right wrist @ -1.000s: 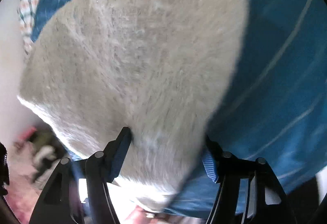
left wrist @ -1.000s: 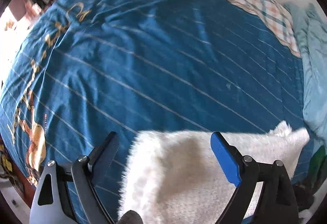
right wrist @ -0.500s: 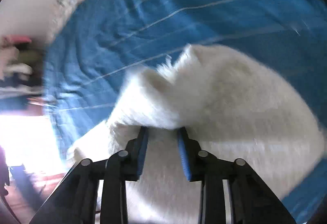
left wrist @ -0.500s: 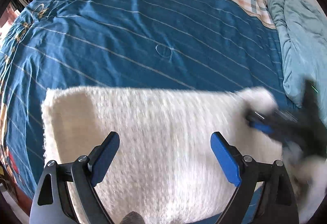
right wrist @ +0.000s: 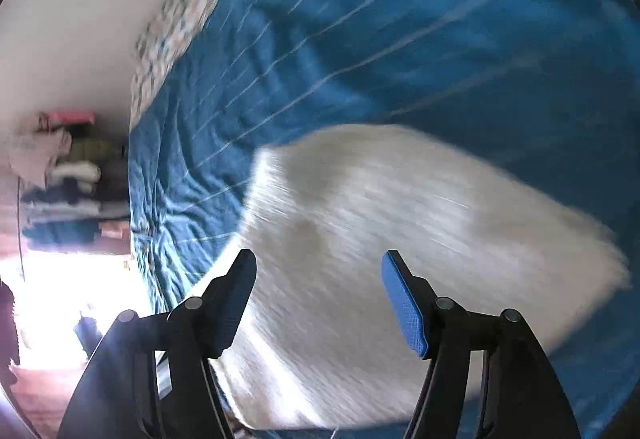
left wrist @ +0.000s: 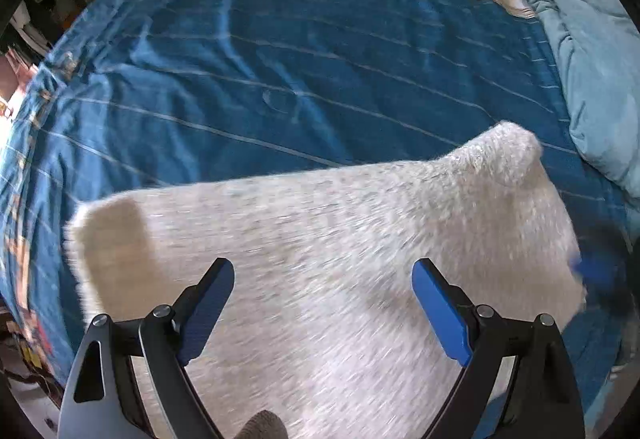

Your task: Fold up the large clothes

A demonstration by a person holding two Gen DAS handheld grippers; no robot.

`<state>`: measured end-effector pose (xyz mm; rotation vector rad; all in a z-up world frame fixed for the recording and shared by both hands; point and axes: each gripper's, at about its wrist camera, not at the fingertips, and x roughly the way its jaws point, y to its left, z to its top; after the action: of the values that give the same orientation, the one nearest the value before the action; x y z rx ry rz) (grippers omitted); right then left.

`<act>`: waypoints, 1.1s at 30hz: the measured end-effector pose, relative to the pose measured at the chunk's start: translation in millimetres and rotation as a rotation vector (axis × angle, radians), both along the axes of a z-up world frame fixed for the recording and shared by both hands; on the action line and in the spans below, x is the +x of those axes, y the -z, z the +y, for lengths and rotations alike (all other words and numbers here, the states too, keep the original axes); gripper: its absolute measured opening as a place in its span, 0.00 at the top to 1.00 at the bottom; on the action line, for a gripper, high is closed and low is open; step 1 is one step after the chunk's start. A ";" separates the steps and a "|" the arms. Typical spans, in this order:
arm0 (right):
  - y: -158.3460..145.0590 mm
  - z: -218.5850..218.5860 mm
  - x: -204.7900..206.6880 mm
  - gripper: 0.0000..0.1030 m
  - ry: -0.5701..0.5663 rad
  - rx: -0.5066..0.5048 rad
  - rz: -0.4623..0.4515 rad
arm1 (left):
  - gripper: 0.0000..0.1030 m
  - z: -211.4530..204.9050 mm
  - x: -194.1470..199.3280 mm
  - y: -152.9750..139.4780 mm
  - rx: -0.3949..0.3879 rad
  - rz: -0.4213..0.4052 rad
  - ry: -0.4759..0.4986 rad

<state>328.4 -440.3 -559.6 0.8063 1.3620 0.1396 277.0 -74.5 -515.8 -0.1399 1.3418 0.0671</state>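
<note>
Blue striped bedspread [left wrist: 320,59] under white fuzzy garment [left wrist: 320,259]; my left gripper [left wrist: 323,279] spread wide, right gripper [right wrist: 319,275] opening, both gripping nothing.

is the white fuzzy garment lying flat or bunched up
Mostly flat: the white fuzzy garment lies spread on the blue bedspread, with one far corner raised.

Left gripper [left wrist: 323,303]: pointed steeply down, jaws spread wide, nothing pressed between the blue pads. Right gripper [right wrist: 319,303]: angled down less steeply, jaws opening, pads clear of any contact. Right-wrist view blurred.
</note>
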 end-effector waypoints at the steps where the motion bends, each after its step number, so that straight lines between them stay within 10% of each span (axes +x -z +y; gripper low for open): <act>1: -0.8 -17.1 -20.1 0.35 0.036 -0.033 0.016 | 0.12 -5.5 4.1 13.2 0.002 0.022 -0.001; 7: 55.8 -75.9 -99.1 0.34 0.249 0.020 0.167 | 0.00 -8.8 7.6 52.9 -0.001 0.020 -0.015; 17: 171.0 -65.4 -73.3 0.30 0.343 0.545 -0.057 | 0.00 24.9 -2.0 63.7 -0.208 -0.042 -0.062; 19: 172.0 -58.2 -60.5 0.34 0.342 0.567 -0.079 | 0.00 21.7 -4.0 60.9 -0.177 -0.049 -0.055; 23: 163.1 -37.6 -38.3 0.71 0.300 0.589 -0.126 | 0.00 23.9 -0.4 61.6 -0.159 -0.049 -0.083; 33: 50.0 -5.3 -11.8 0.76 0.181 0.502 -0.291 | 0.00 -11.9 28.1 65.4 -0.161 -0.099 -0.006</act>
<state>316.6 -445.6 -609.6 1.2700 0.9803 0.4509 305.1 -86.4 -581.2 -0.2797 1.2475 -0.0420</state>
